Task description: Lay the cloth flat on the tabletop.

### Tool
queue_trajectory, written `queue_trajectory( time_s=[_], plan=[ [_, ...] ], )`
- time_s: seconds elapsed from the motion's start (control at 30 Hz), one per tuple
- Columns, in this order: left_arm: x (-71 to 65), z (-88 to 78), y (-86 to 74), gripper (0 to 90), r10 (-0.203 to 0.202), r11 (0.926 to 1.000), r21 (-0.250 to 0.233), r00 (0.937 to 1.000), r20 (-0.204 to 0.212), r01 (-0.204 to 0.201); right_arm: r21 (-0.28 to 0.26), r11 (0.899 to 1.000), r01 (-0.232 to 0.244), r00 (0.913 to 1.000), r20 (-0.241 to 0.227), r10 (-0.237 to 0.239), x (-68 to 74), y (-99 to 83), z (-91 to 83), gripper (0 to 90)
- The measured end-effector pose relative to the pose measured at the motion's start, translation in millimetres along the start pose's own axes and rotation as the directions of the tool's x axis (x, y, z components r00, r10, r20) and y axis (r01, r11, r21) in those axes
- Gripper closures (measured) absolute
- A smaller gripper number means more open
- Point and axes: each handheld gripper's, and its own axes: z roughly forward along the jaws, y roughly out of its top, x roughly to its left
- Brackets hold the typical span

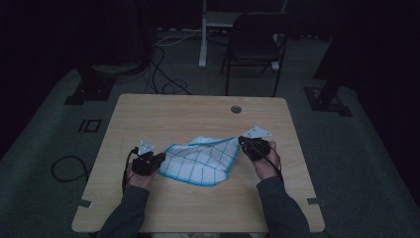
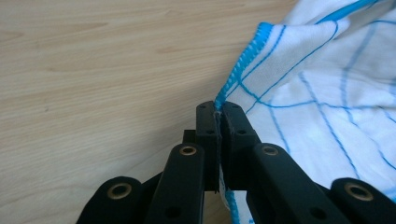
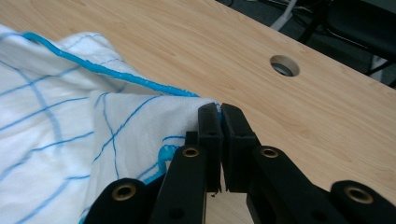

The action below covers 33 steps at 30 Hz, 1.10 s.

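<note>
Your left gripper [image 1: 157,159] and right gripper [image 1: 243,142] each have jaws clamped on a hemmed corner of the white blue-checked cloth [image 1: 202,160], mid-frame on the tabletop [image 1: 163,111]; it's light, limp, so keep hold of the hems.

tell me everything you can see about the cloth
The cloth is white, soft-looking fabric with thin blue grid lines and a bright blue stitched hem. It lies rumpled and partly folded on the wooden table, between the two grippers. The left gripper is shut on its hem at one end, and the right gripper is shut on the opposite end, lifting that side a little.
</note>
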Motion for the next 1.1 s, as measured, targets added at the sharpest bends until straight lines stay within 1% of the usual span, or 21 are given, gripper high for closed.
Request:
queue_trajectory(
  time_s=[0.03, 0.17, 0.33, 0.43, 0.47, 0.5, 0.53, 0.57, 0.7, 0.73, 0.77, 0.8, 0.83, 0.87, 0.9, 0.93, 0.97, 1.0, 1.03, 1.07, 1.1],
  plan=[
    [5.7, -0.5, -1.6, 87.4, -0.022, 0.9997, 0.009, 0.9998, -0.005, 0.022, 0.004, 1.000, 0.000, 1.0000, 0.009, 0.000, -1.6, 0.0, -0.3, 88.1],
    [13.3, -1.0, -4.6, 87.9, -0.047, 0.9984, 0.030, 0.9988, -0.014, 0.047, 0.013, 1.000, -0.016, 0.9996, 0.025, 0.016, -10.1, -1.4, -2.3, 88.3],
    [15.2, 2.9, -6.4, 88.0, -0.061, 0.9964, 0.058, 0.9979, -0.022, 0.062, 0.031, 0.999, -0.031, 0.9990, 0.034, 0.030, -15.5, -3.4, -1.2, 88.4],
    [13.9, 8.1, -7.5, 87.1, -0.069, 0.9945, 0.079, 0.9976, -0.012, 0.070, 0.065, 0.998, -0.026, 0.9981, 0.057, 0.023, -15.3, -6.2, 4.7, 88.3],
    [11.8, 10.4, -8.0, 83.1, -0.055, 0.9943, 0.090, 0.9983, -0.017, 0.057, 0.096, 0.995, -0.030, 0.9977, 0.064, 0.024, -16.0, -8.8, 10.5, 86.7],
    [11.8, 10.4, -8.0, 78.3, -0.055, 0.9943, 0.090, 0.9983, -0.017, 0.057, 0.096, 0.995, -0.030, 0.9977, 0.064, 0.024, -16.0, -8.8, 10.5, 86.7],
    [10.6, 10.2, -7.9, 78.3, -0.043, 0.9950, 0.089, 0.9985, -0.034, 0.046, 0.103, 0.994, -0.036, 0.9969, 0.074, 0.028, -16.3, -9.9, 12.3, 84.4],
    [10.3, 9.4, -7.9, 69.3, -0.049, 0.9955, 0.079, 0.9981, -0.038, 0.052, 0.107, 0.993, -0.052, 0.9944, 0.097, 0.041, -18.5, -12.0, 12.4, 76.7],
    [7.1, 1.0, -5.5, 67.0, -0.035, 0.9982, 0.047, 0.9988, -0.035, 0.036, 0.080, 0.995, -0.053, 0.9957, 0.080, 0.046, -18.9, -12.8, 3.4, 73.0],
    [-1.1, -1.5, -3.3, 66.9, -0.006, 0.9991, 0.041, 0.9997, -0.023, 0.006, 0.073, 0.996, -0.048, 0.9969, 0.066, 0.043, -18.1, -13.2, 1.5, 72.4],
    [-1.1, -1.5, -3.3, 66.4, -0.006, 0.9991, 0.041, 0.9997, -0.023, 0.006, 0.073, 0.996, -0.048, 0.9969, 0.066, 0.043, -18.1, -13.2, 1.5, 72.4],
    [-7.7, -2.0, -1.8, 66.0, 0.016, 0.9992, 0.036, 0.9998, -0.011, -0.016, 0.064, 0.997, -0.034, 0.9987, 0.041, 0.031, -14.9, -14.9, -1.3, 71.8],
    [-12.1, -1.8, -1.0, 66.0, 0.027, 0.9990, 0.035, 0.9996, -0.003, -0.027, 0.064, 0.997, -0.034, 0.9987, 0.041, 0.031, -14.9, -14.9, -1.3, 71.8],
    [-24.3, 0.5, 0.5, 65.9, 0.057, 0.9978, 0.033, 0.9980, 0.029, -0.058, 0.064, 0.998, -0.028, 0.9995, 0.017, 0.027, -10.7, -17.6, -2.4, 70.5],
    [-24.3, 0.5, 0.5, 65.9, 0.057, 0.9978, 0.033, 0.9980, 0.029, -0.058, 0.064, 0.998, -0.028, 0.9995, 0.017, 0.027, -10.7, -17.6, -2.4, 70.5],
    [-37.0, 5.5, 0.1, 65.8, 0.075, 0.9964, 0.035, 0.9948, 0.069, -0.078, 0.062, 0.998, -0.019, 0.9996, -0.019, 0.020, -5.2, -21.8, -2.8, 68.1],
    [-37.0, 5.5, 0.1, 65.8, 0.075, 0.9964, 0.035, 0.9948, 0.069, -0.078, 0.062, 0.998, -0.019, 0.9996, -0.019, 0.020, -5.2, -21.8, -2.8, 68.1],
    [-50.8, 12.6, -3.4, 65.7, 0.099, 0.9932, 0.049, 0.9887, 0.112, -0.105, 0.068, 0.998, -0.008, 0.9985, -0.054, 0.012, 2.2, -26.5, -3.1, 67.0],
    [-50.8, 12.6, -3.4, 65.6, 0.099, 0.9932, 0.049, 0.9887, 0.112, -0.105, 0.068, 0.998, -0.008, 0.9985, -0.054, 0.012, 2.2, -26.5, -3.1, 67.0],
    [-64.9, 19.3, -7.5, 65.2, 0.133, 0.9872, 0.069, 0.9812, 0.140, -0.144, 0.078, 0.997, 0.014, 0.9974, -0.071, -0.009, 10.2, -31.7, -3.5, 66.7],
    [-64.9, 19.3, -7.5, 65.2, 0.133, 0.9872, 0.069, 0.9812, 0.140, -0.144, 0.078, 0.997, 0.014, 0.9974, -0.071, -0.009, 10.2, -31.7, -3.5, 66.7]
  ],
)
